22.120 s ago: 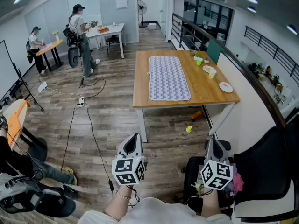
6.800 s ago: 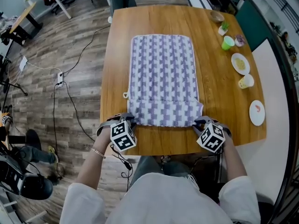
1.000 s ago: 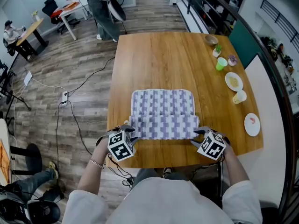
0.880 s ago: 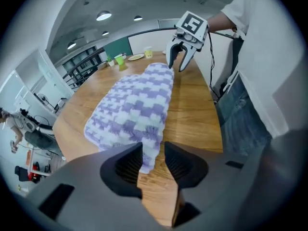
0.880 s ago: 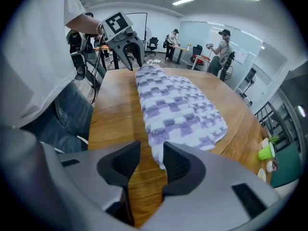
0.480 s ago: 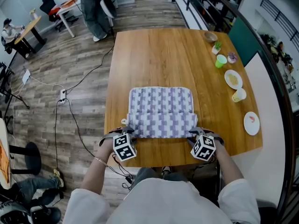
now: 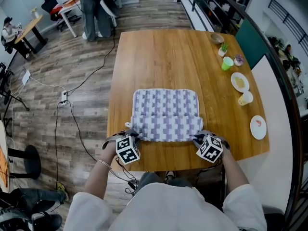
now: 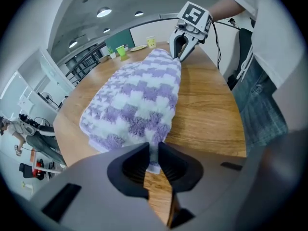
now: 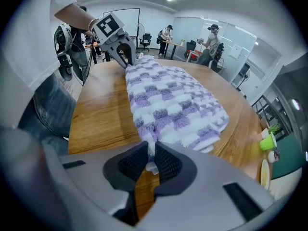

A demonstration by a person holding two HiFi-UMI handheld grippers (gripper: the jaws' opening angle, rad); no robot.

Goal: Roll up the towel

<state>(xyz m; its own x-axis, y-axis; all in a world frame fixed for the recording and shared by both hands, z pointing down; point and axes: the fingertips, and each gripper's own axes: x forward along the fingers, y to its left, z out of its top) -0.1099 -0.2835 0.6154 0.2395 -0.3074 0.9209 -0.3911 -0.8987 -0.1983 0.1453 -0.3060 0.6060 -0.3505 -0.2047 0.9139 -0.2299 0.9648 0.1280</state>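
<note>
The purple-and-white checked towel lies on the wooden table, its near part doubled over into a thick fold along the front. My left gripper is at the fold's near left corner and my right gripper at its near right corner. In the left gripper view the towel runs into my left gripper, whose jaws are closing with cloth pinched between the pads. In the right gripper view the towel likewise sits in my right gripper, also closing on the cloth.
Along the table's right side stand a green cup, a plate, a pale cup, another plate and a small bowl. The table's near edge is just below the grippers. People stand at desks at the far left.
Both grippers have come down onto the near corners of the towel's fold and their jaws have narrowed onto the cloth. The towel itself has hardly shifted.
</note>
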